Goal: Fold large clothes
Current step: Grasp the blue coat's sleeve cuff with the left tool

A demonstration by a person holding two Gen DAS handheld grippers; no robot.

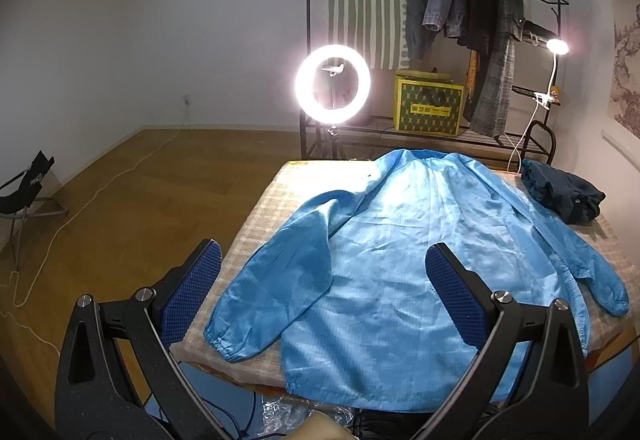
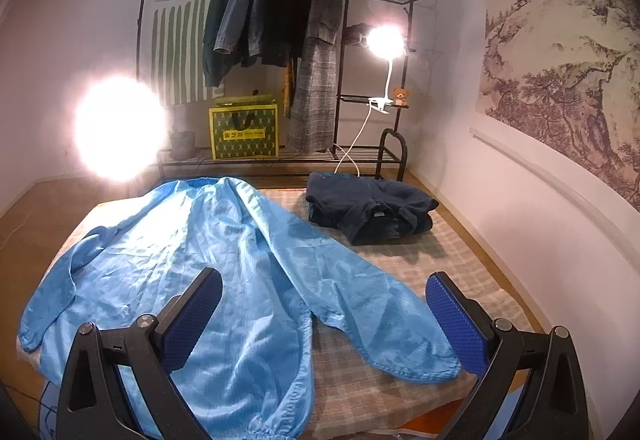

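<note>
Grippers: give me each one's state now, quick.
Left gripper: open, holding nothing, above the blue jacket.
Right gripper: open, holding nothing, above the jacket's sleeve.

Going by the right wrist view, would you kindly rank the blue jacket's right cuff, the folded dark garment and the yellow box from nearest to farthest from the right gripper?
From the right gripper, which is open:
1. Blue jacket's right cuff, just ahead, near the right finger.
2. Folded dark garment, farther back on the table, right of centre.
3. Yellow box, on the rack's bottom shelf beyond the table.
</note>
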